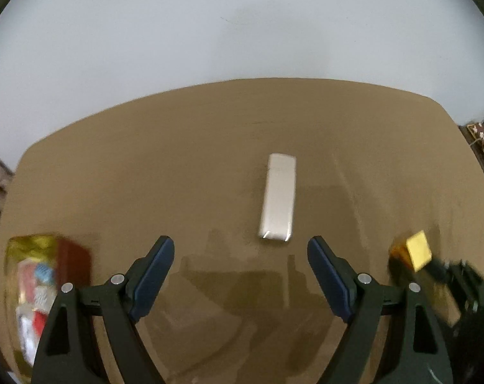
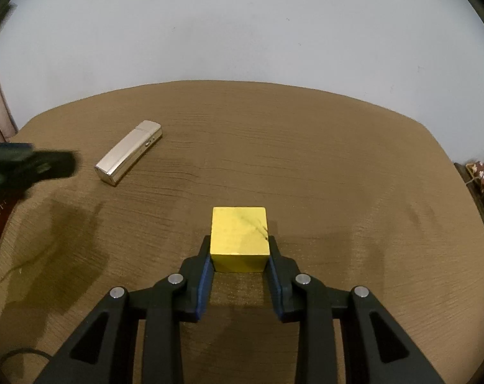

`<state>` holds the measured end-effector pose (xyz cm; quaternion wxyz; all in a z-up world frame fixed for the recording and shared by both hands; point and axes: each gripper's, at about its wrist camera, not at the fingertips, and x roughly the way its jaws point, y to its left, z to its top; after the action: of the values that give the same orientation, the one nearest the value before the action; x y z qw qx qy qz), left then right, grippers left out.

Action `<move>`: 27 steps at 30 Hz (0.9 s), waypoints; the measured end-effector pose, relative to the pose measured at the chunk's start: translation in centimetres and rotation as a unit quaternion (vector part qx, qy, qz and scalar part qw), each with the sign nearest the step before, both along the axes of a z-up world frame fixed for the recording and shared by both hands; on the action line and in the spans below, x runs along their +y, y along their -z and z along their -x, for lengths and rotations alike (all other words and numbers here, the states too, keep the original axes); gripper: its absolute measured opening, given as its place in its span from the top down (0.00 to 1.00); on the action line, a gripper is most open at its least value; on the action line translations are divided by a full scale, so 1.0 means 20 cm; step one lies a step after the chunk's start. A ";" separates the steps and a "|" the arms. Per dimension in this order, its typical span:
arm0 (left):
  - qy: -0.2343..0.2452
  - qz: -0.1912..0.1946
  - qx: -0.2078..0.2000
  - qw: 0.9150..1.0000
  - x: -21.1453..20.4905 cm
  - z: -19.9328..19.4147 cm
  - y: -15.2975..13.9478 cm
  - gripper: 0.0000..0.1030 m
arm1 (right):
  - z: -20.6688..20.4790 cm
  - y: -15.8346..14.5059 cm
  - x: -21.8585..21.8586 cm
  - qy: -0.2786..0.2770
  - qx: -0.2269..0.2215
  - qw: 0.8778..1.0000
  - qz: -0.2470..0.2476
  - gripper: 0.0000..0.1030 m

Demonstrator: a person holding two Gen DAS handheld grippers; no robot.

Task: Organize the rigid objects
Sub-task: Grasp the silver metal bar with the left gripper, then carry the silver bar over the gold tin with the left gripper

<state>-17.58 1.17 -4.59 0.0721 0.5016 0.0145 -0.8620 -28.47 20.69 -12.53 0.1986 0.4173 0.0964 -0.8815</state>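
Observation:
My right gripper (image 2: 239,245) is shut on a yellow wooden cube (image 2: 239,237), held just above the brown table (image 2: 306,147). The cube and right gripper also show blurred at the right of the left wrist view (image 1: 418,249). A silver lighter (image 1: 278,196) lies flat on the table ahead of my left gripper (image 1: 241,247), which is open and empty, a little short of it. The lighter also shows in the right wrist view (image 2: 129,156), far left of the cube. My left gripper appears blurred at the left edge there (image 2: 30,163).
A box with a red side and colourful contents (image 1: 46,281) sits at the table's left front, blurred. A white wall (image 1: 242,32) stands behind the table. Dark clutter (image 1: 483,136) lies beyond the right table edge. A thin cable (image 2: 20,265) crosses the left front.

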 end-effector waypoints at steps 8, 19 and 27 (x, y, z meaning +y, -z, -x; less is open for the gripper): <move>0.008 0.003 -0.023 1.000 0.05 0.20 0.11 0.27 | 0.00 -0.03 0.05 0.000 -0.005 1.000 0.010 0.70; 0.008 -0.026 -0.017 0.999 -0.01 0.20 0.17 0.62 | -0.06 -0.03 0.08 0.001 -0.006 1.000 0.012 0.69; 0.009 -0.019 -0.001 1.000 0.01 0.14 0.15 0.75 | -0.04 -0.03 0.07 0.001 -0.006 1.000 0.012 0.68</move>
<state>-20.44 1.46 -7.66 0.0543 0.5041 0.0264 -0.8615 -27.68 22.05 -11.87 0.2033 0.4205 0.0838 -0.8802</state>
